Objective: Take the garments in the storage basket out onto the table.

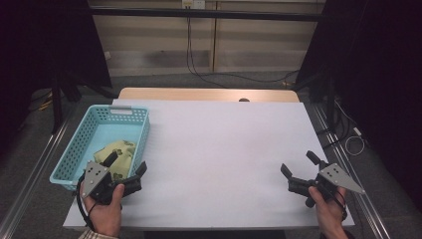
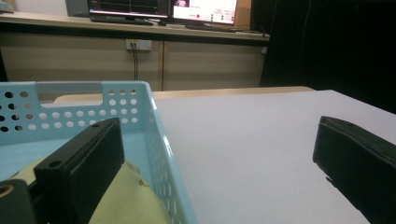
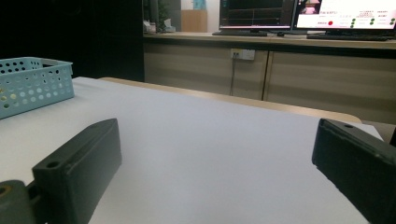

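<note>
The work surface is a rectangular table covered with a white sheet (image 1: 219, 159), with a strip of light wood showing along its far edge. A light blue perforated plastic basket (image 1: 74, 149) stands at the left side of the sheet. Inside the basket lies a crumpled yellow-green patterned cloth (image 1: 118, 152), resting toward the near end of the basket floor.

The left gripper (image 1: 127, 167) is held in the person's left hand (image 1: 105, 211) at the near left of the table. Its jaws are spread wide, with nothing pinched between them. One jaw reaches over the near rim of the basket and stands above the cloth; the other jaw lies outside the basket wall, over the white sheet. In the left gripper view, the basket wall (image 2: 161, 149) runs between the two jaws, and the cloth (image 2: 128, 198) appears directly beside the jaw inside the basket. Whether that jaw touches the cloth cannot be determined.

The right gripper (image 1: 297, 167) is held in the person's right hand (image 1: 328, 209) at the near right of the table, well apart from the basket. Its jaws are likewise spread wide and hold nothing. In the right gripper view, bare white sheet (image 3: 210, 158) lies between the jaws, and the basket (image 3: 32, 84) appears far off at the left edge.
</note>
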A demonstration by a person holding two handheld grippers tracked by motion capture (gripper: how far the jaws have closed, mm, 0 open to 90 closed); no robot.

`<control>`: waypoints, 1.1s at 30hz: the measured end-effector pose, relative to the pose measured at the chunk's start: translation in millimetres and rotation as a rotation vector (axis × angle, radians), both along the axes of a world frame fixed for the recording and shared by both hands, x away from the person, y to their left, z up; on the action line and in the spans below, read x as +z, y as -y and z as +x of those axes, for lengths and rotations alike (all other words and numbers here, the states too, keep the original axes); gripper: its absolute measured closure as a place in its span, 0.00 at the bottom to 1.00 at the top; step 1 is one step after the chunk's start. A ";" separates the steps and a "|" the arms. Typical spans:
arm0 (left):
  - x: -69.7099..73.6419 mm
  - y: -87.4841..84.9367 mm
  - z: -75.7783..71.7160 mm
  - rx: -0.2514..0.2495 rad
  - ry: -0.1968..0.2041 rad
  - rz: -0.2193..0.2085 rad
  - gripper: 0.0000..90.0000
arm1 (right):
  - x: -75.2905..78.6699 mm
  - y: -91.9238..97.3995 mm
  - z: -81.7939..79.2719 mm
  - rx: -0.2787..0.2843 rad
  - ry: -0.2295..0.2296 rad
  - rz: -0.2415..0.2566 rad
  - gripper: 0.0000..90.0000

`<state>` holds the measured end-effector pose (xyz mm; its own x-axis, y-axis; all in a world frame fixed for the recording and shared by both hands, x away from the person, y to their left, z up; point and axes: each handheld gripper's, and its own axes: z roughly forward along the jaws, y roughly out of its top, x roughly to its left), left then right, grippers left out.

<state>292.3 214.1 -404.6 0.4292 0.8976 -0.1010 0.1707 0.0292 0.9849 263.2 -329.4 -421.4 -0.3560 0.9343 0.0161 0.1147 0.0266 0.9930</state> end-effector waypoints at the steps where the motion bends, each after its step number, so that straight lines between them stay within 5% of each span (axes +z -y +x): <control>1: 0.4 -1.1 -0.6 0.002 0.000 0.001 0.02 | -0.2 0.1 0.3 0.006 -0.001 0.004 0.01; 6: 0.6 -4.0 -2.5 0.019 -0.011 0.003 0.02 | -0.1 -0.2 2.4 0.022 0.002 0.011 0.01; 12: 5.0 -8.0 -4.6 -0.012 -0.014 0.039 0.02 | -0.7 -2.2 6.3 0.034 -0.004 0.004 0.01; 16: 9.6 -8.1 -3.7 -0.037 -0.039 0.025 0.02 | -0.5 -2.9 6.4 0.039 -0.004 0.006 0.00; 19: 13.1 -7.5 -3.7 -0.053 -0.043 0.062 0.02 | -0.5 -3.0 6.2 0.042 -0.006 0.002 0.00; 23: 16.4 -11.3 0.8 -0.118 -0.070 0.027 0.05 | -0.7 -4.7 6.1 0.048 -0.009 0.014 0.00; 33: 26.7 -29.4 4.9 -0.116 -0.082 0.019 0.06 | -2.2 -3.7 8.1 0.048 -0.017 -0.004 0.00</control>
<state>297.2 243.4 -377.9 0.5212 0.8444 -0.1239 0.2520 -0.0136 0.9676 271.3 -325.7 -423.6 -0.3997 0.9164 0.0191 0.1305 0.0363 0.9908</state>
